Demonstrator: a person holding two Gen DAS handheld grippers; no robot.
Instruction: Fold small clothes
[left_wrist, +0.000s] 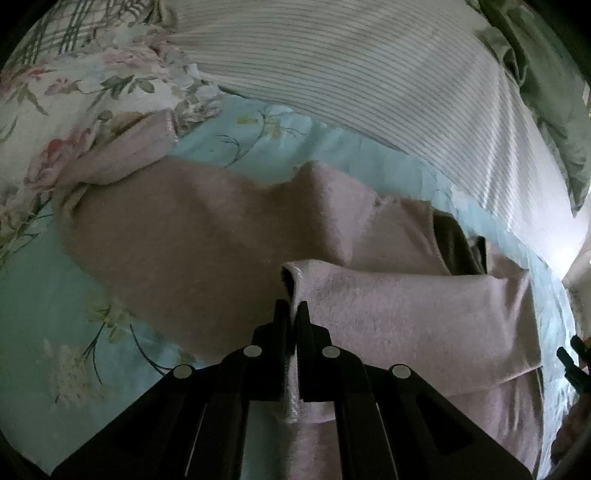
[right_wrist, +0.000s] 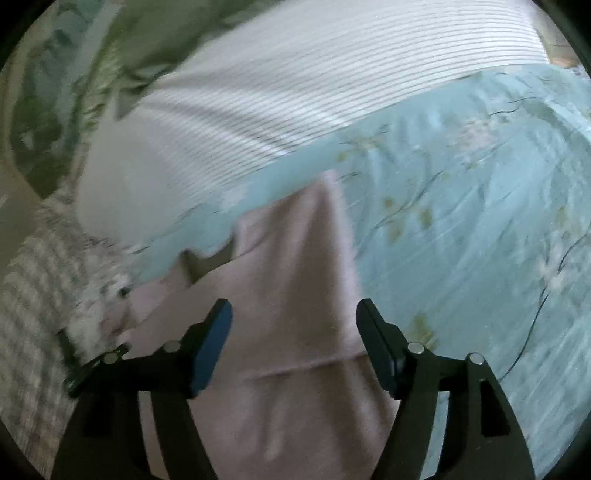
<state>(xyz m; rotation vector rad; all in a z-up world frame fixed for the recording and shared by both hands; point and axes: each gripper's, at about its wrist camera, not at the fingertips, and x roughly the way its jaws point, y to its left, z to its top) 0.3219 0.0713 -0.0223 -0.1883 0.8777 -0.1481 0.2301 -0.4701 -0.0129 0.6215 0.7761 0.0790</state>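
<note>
A pale pink garment (left_wrist: 207, 236) lies spread on a light blue floral bedsheet (left_wrist: 48, 295). My left gripper (left_wrist: 292, 314) is shut on a hemmed edge of the pink garment and holds a folded flap (left_wrist: 406, 306) of it over the rest. In the right wrist view the pink garment (right_wrist: 295, 266) lies under my right gripper (right_wrist: 294, 314), which is open and empty above the cloth. The right gripper's tip shows at the right edge of the left wrist view (left_wrist: 572, 362).
A white striped pillow (left_wrist: 369, 74) lies beyond the garment, also in the right wrist view (right_wrist: 295, 74). A floral quilt (left_wrist: 74, 92) is bunched at the far left. Green bedding (left_wrist: 546, 92) sits at the far right. A checked textured cloth (right_wrist: 33, 295) lies left of the right gripper.
</note>
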